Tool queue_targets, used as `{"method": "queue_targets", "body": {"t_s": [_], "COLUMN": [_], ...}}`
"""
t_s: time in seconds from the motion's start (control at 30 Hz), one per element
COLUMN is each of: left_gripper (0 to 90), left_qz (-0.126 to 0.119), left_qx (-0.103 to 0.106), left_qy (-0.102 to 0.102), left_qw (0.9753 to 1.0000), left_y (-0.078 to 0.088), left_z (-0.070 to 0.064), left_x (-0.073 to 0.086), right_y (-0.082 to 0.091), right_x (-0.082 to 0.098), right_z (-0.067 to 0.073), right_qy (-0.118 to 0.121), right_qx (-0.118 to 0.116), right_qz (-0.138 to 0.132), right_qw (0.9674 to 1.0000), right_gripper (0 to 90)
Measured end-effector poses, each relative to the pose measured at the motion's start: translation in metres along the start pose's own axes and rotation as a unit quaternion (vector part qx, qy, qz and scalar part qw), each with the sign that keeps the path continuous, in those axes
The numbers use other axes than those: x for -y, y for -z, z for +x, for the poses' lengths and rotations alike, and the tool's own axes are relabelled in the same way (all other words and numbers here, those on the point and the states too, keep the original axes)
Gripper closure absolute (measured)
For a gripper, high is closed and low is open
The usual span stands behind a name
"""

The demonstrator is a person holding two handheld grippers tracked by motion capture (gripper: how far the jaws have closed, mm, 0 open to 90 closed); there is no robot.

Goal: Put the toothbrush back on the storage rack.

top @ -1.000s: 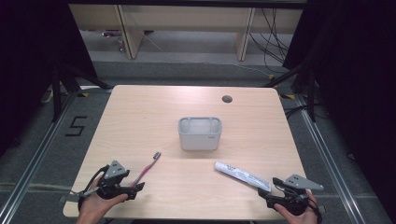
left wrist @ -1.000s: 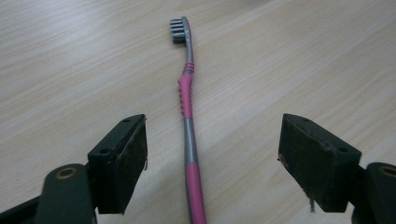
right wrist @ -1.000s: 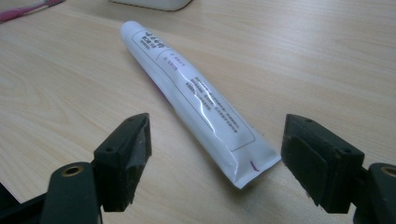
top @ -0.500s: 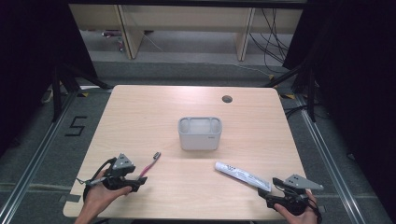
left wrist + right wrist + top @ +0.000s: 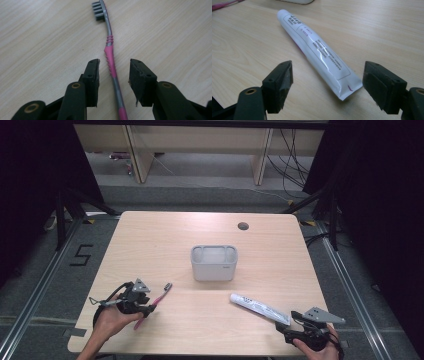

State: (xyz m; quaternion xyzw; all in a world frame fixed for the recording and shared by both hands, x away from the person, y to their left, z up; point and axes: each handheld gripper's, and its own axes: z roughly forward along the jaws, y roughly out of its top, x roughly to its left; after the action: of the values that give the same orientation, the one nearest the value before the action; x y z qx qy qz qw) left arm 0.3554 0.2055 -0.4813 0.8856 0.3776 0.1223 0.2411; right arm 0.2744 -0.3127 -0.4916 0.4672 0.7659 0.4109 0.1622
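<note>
Toothbrush [image 5: 155, 301] lies flat at the near left of the table [image 5: 165, 235], pink and grey handle toward you, grey bristle head pointing away toward the centre. Your left gripper [image 5: 113, 75] sits low over the handle, its jaws astride the pink section; they have just been closing and now stand narrow, with the handle between them. In the left gripper view a strip of bare wood shows on each side of the handle, so neither of the pads [image 5: 93, 75] presses on it. Your left hand [image 5: 107, 320] holds the tool at the table's near edge.

Beyond, at the table's middle, stands a grey holder [image 5: 214, 263], upright, open at the top, well apart from both tools. A small round hole [image 5: 243, 226] marks the far side of the top.

To the right, a white toothpaste tube [image 5: 260, 308] lies flat and slanted, its crimped end nearest you. Your right gripper [image 5: 327, 82] rests just short of that end, jaws spread wide, one on each side of it, touching nothing.
</note>
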Motion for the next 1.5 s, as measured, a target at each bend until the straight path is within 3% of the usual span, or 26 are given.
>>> {"method": "queue_targets", "body": {"t_s": [0.07, 0.1, 0.13, 0.3, 0.53, 0.57, 0.6, 0.67, 0.73, 0.83, 0.9, 0.93, 1.07, 1.1, 1.13, 1.3, 1.5], "left_gripper": [62.1, 63.1, 64.4, 69.4, 73.2, 73.3, 73.6, 74.3, 76.0, 79.0, 80.8, 80.9, 81.3, 81.3, 81.3, 81.4, 81.7], "left_qz": [0.005, 0.011, 0.026, 0.053, 0.06, 0.075, 0.07, 0.074, 0.08, 0.096, 0.093, 0.107, 0.124, 0.124, 0.135, 0.158, 0.174], "left_qx": [-0.002, -0.004, -0.003, -0.001, 0.005, 0.007, 0.008, 0.01, 0.011, 0.015, 0.016, 0.019, 0.016, 0.016, 0.017, 0.019, 0.019], "left_qy": [-0.001, -0.005, -0.003, -0.022, -0.016, -0.019, -0.017, -0.018, -0.016, -0.028, -0.028, -0.032, -0.043, -0.043, -0.05, -0.058, -0.07], "left_qw": [1.0, 0.9999, 0.9997, 0.9984, 0.9981, 0.997, 0.9973, 0.997, 0.9966, 0.9949, 0.9952, 0.9936, 0.9912, 0.9912, 0.9894, 0.9855, 0.9821], "left_y": [-0.003, -0.004, -0.004, -0.008, -0.013, -0.012, -0.015, -0.016, -0.017, -0.017, -0.018, -0.018, -0.019, -0.019, -0.02, -0.022, -0.024], "left_z": [0.0, 0.0, 0.0, 0.001, 0.003, 0.004, 0.004, 0.004, 0.005, 0.006, 0.007, 0.008, 0.006, 0.006, 0.006, 0.005, 0.003], "left_x": [-0.002, -0.003, -0.005, -0.011, -0.015, -0.017, -0.016, -0.017, -0.018, -0.022, -0.021, -0.024, -0.028, -0.028, -0.03, -0.036, -0.04], "right_y": [0.0, 0.0, 0.0, 0.0, 0.001, 0.001, 0.0, 0.0, 0.0, 0.0, 0.001, 0.0, 0.0, 0.0, 0.0, 0.0, 0.0], "right_x": [0.0, 0.0, 0.0, 0.0, -0.001, 0.0, 0.0, -0.001, 0.0, 0.0, -0.001, -0.001, -0.001, -0.001, -0.001, -0.001, -0.001], "right_z": [0.0, 0.003, 0.001, 0.0, 0.0, 0.002, 0.0, 0.001, 0.004, 0.005, 0.005, 0.005, 0.003, 0.003, 0.003, 0.003, 0.003], "right_qy": [0.004, -0.014, -0.001, 0.003, 0.007, -0.009, 0.007, 0.004, -0.014, -0.017, -0.019, -0.017, 0.0, 0.0, -0.002, -0.002, -0.003], "right_qx": [-0.001, -0.007, -0.004, 0.002, 0.005, -0.001, -0.002, -0.002, -0.008, -0.009, -0.011, -0.012, -0.011, -0.011, -0.012, -0.013, -0.014], "right_qz": [-0.001, 0.002, 0.0, -0.002, 0.003, 0.006, 0.001, 0.002, 0.009, 0.008, 0.009, 0.006, 0.003, 0.003, 0.002, 0.003, 0.002], "right_qw": [1.0, 0.9999, 1.0, 1.0, 1.0, 0.9999, 1.0, 1.0, 0.9998, 0.9998, 0.9997, 0.9998, 0.9999, 0.9999, 0.9999, 0.9999, 0.9999], "right_gripper": [25.2, 25.2, 25.2, 25.2, 25.2, 25.2, 25.2, 25.2, 25.2, 25.2, 25.2, 25.2, 25.2, 25.2, 25.2, 25.2, 25.3]}}
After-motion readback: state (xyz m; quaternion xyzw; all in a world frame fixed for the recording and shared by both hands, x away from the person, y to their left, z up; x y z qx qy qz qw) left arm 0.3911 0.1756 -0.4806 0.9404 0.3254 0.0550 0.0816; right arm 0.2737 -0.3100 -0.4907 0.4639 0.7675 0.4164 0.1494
